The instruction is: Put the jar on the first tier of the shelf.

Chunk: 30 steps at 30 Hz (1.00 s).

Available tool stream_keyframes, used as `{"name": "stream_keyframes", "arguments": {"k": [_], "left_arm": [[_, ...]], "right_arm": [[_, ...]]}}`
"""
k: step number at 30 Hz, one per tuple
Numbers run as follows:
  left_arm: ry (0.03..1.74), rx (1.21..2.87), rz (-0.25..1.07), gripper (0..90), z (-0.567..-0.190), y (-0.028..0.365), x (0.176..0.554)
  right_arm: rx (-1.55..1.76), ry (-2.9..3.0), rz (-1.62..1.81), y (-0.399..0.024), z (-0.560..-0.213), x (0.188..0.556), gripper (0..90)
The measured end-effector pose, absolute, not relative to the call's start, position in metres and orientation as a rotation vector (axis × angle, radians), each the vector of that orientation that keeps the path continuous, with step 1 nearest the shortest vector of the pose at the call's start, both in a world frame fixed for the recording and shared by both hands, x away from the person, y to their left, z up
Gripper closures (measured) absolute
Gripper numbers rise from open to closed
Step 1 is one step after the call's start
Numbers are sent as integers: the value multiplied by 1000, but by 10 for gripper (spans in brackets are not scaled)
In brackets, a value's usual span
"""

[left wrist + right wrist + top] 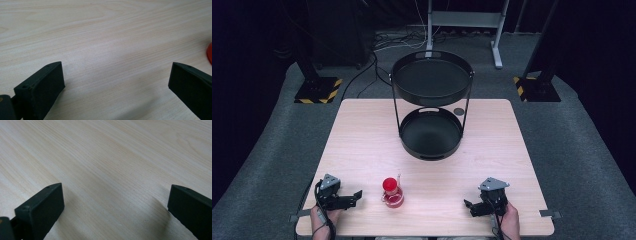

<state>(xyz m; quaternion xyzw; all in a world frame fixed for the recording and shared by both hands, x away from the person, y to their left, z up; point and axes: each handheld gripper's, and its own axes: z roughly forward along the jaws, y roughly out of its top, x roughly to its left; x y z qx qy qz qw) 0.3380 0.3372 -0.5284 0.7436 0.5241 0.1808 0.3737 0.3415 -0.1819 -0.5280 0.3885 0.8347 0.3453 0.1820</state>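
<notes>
The red-capped flask (392,192) stands upright near the table's (362,145) front edge, on the near side of the two-tier black tray stand (431,107); the left gripper (353,195), released wide, sits just beside the flask, the right gripper (470,206), equally spread, well apart; a careless sideways reach could tip the flask.
</notes>
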Motion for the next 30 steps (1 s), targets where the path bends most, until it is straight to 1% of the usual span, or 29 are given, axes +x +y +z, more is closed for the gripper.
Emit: {"name": "stream_keyframes", "arguments": {"k": [5,12,30], "left_arm": [[1318,1923,507,0,-528,334,335],[1291,1878,540,0,-523,331,330],[1169,1852,538,0,-491,312,319]], "right_arm": [[1097,2356,975,-182,-528,342,0],[1091,2353,972,-182,-528,341,0],[1092,2354,973,-182,-528,341,0]]}}
